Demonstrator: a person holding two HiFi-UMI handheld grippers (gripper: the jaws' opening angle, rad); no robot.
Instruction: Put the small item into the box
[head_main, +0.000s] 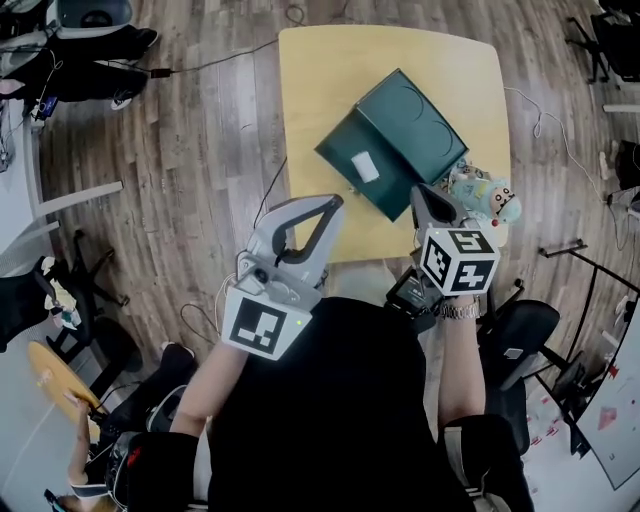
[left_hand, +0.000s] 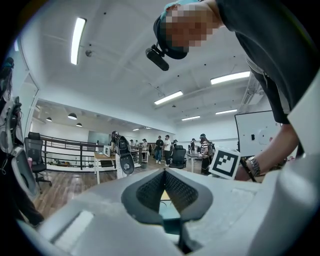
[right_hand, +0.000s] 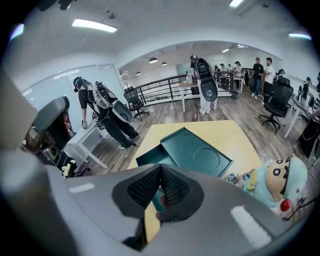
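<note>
A yellow table (head_main: 330, 80) stands on wood floor (head_main: 200, 150) in the upper centre of the head view. On it, a green box (head_main: 415, 120) lies open right of centre, with a plush toy (head_main: 485, 198) at the table's lower right corner.

A dark green box (head_main: 345, 145) and its matching dark green lid (head_main: 415, 120), marked with two pressed circles, are pictured on a pale yellow tabletop (head_main: 320, 70). A small white item (head_main: 365, 167) is set off against the box's green. The left claw (head_main: 335, 202) and right claw (head_main: 419, 191) are finished in light grey, with black dotted pads (right_hand: 145, 187) and black-and-white square markers. A pale turquoise plush toy (head_main: 490, 200) and a grey-brown plank floor (head_main: 200, 150) are also shown.
</note>
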